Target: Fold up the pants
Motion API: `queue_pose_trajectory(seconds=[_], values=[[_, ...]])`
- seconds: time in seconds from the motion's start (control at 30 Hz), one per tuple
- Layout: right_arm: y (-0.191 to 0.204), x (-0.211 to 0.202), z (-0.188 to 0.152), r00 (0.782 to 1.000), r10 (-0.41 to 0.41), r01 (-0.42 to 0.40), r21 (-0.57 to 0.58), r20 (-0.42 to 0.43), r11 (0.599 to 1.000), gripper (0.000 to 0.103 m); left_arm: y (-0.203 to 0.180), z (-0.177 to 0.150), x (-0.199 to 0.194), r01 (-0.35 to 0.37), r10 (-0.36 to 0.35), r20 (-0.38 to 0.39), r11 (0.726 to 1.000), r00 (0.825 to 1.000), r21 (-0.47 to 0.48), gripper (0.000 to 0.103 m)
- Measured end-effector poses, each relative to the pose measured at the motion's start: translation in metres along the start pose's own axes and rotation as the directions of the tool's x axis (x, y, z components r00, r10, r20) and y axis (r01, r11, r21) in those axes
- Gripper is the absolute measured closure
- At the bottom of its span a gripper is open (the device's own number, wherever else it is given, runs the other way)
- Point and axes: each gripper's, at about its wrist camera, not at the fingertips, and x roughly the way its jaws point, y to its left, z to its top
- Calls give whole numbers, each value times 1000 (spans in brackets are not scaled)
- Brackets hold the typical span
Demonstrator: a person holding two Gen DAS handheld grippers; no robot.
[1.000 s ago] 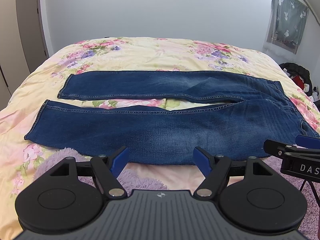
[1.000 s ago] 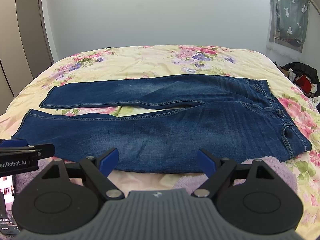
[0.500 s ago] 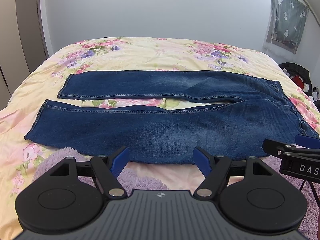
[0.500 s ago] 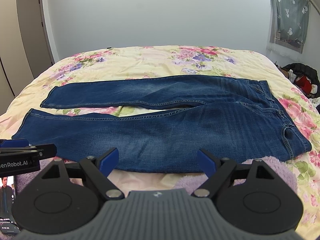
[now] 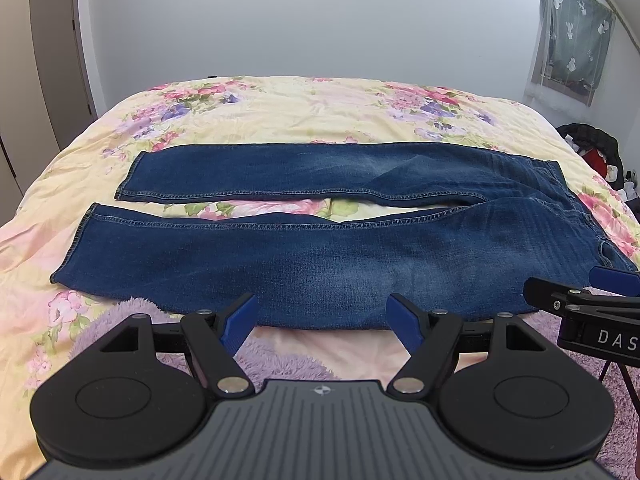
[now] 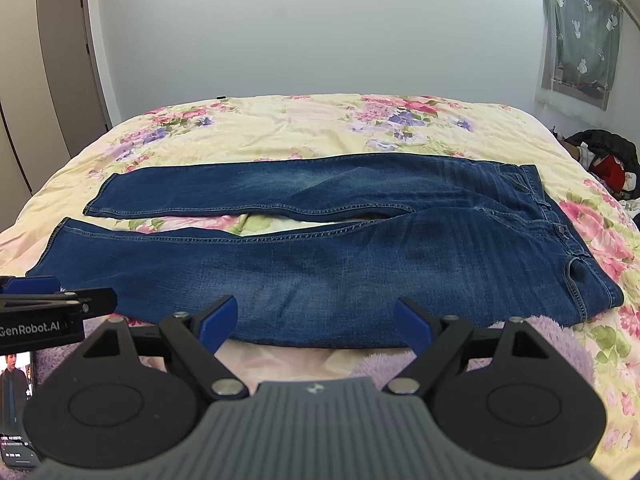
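We saw the blue jeans (image 5: 320, 256) lying flat and unfolded across the bed (image 5: 300, 108), waistband toward the right edge, both hems toward the left edge, the two legs parted by a narrow strip of floral cover. The near leg ran along the near edge, just beyond a purple fuzzy blanket (image 5: 280, 364). Our left gripper (image 5: 323, 318) hung above that near edge with its blue-tipped fingers spread wide, holding nothing, clear of the denim. Our right gripper (image 6: 316, 320) sat beside it, likewise wide apart and empty. A phone (image 6: 16, 400) with a lit screen showed at the lower left of the right wrist view.
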Motion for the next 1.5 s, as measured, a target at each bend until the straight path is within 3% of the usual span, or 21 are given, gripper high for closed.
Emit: queue_pose_trajectory(seconds=[1.13,1.33,1.5], values=[[-5,-4,0,1000,3,-3,1,2,1000,21,3,2,-4,3,-3,-1,1000,1000,12,17],[-28,-2,8,1000,17,-16,-23,17,1000,21,42,18,-11,-16,15,23,998,1000,63,25],[-79,1,31,999,22,-20,-51,35,999,21,104,41,-18,-101,99,31,992,995,71,34]])
